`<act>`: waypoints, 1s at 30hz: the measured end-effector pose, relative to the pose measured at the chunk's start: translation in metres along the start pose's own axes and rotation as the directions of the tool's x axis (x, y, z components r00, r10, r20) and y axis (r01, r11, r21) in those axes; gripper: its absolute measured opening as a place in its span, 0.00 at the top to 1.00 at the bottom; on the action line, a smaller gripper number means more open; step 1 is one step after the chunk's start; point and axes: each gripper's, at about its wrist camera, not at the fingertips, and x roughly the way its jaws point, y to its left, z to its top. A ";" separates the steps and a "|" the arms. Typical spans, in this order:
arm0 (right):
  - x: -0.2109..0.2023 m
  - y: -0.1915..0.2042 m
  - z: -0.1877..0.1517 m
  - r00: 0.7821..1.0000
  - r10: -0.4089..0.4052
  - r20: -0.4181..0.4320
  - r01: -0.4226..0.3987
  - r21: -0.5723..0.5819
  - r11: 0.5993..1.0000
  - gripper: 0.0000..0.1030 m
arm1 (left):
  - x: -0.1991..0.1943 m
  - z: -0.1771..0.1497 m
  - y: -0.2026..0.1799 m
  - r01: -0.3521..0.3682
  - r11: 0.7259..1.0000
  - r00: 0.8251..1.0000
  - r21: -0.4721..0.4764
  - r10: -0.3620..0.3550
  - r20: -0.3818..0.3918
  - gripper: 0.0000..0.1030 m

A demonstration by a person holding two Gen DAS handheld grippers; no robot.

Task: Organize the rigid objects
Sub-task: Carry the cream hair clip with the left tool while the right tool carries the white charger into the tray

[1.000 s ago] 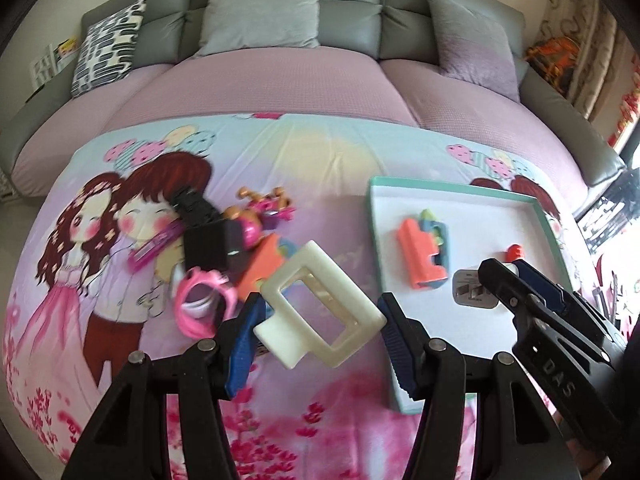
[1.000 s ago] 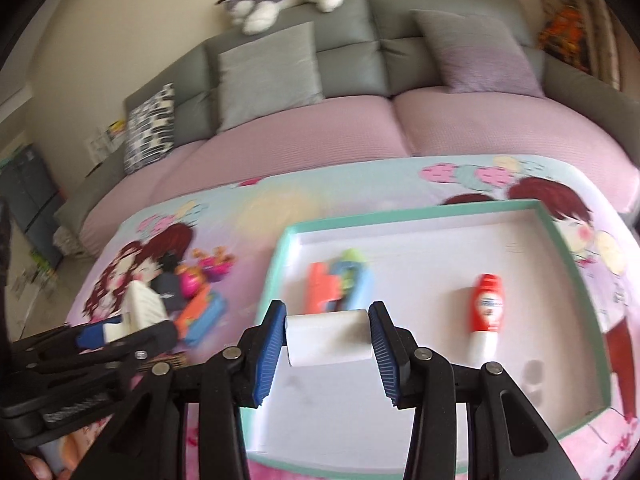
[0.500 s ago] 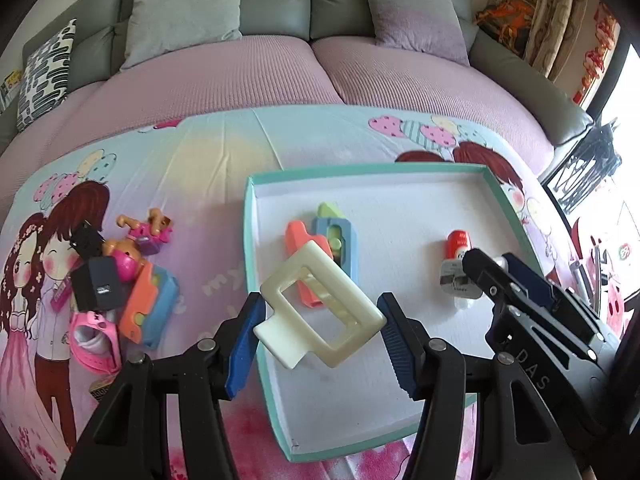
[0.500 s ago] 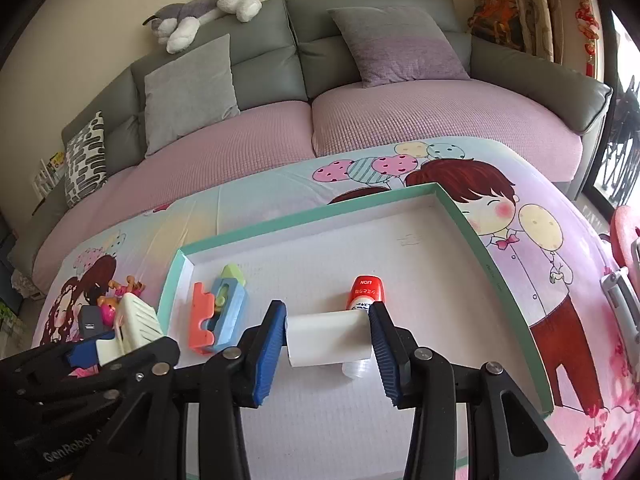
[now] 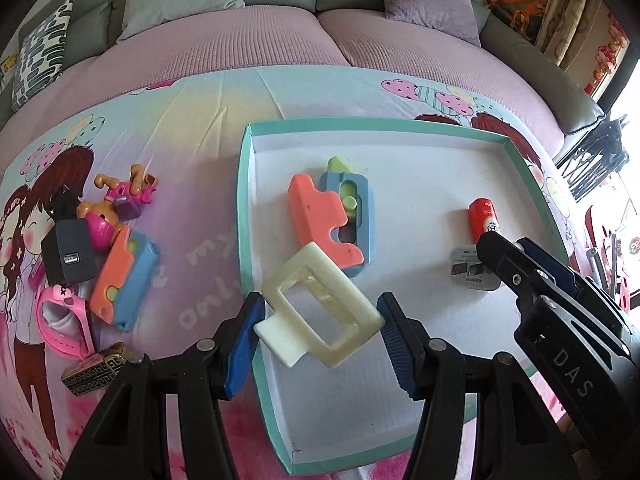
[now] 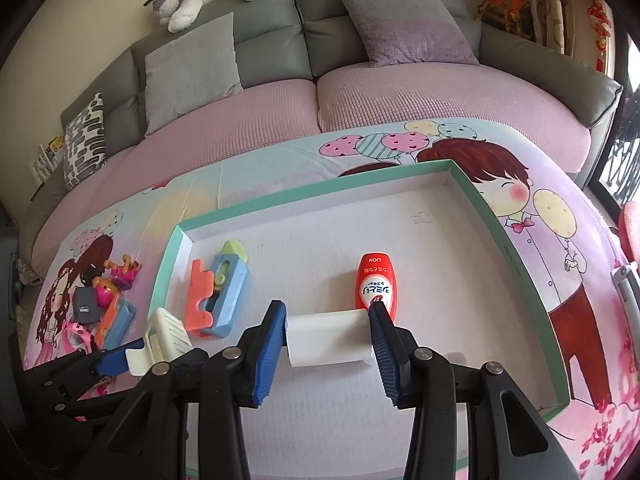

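— Left wrist view first: what's the left gripper (image 5: pixel 318 330) doing?
— Half-spread, clamped on a cream hair claw clip (image 5: pixel 320 312) above the teal tray's (image 5: pixel 245 216) near-left corner. "DAS" reads on the right gripper's (image 5: pixel 502 254) arm.
— Right wrist view?
— Right gripper (image 6: pixel 326 334) stands narrow, pinching a white plug adapter (image 6: pixel 327 336) over the tray (image 6: pixel 516 264). Behind it lies a red bottle (image 6: pixel 374 282) marked "LION".

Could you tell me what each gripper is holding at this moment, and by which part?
The left gripper holds a cream hair clip across its frame, corner to corner. The right gripper holds a white plug adapter by two opposite sides.
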 end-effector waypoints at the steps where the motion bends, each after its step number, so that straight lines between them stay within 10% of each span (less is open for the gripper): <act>1: 0.001 0.001 0.000 1.000 -0.002 -0.001 0.002 -0.002 1.000 0.55 | 0.000 0.000 0.000 0.007 1.000 1.000 -0.004 -0.007 -0.002 0.42; 25: -0.025 0.013 0.005 0.997 0.019 0.071 -0.016 -0.042 0.999 0.53 | -0.029 0.001 0.028 -0.039 0.996 0.997 -0.080 0.044 0.060 0.34; 30: -0.019 0.013 0.004 0.999 0.010 0.053 -0.008 -0.042 0.999 0.37 | -0.033 0.000 0.045 -0.052 0.987 0.995 -0.151 0.064 0.076 0.25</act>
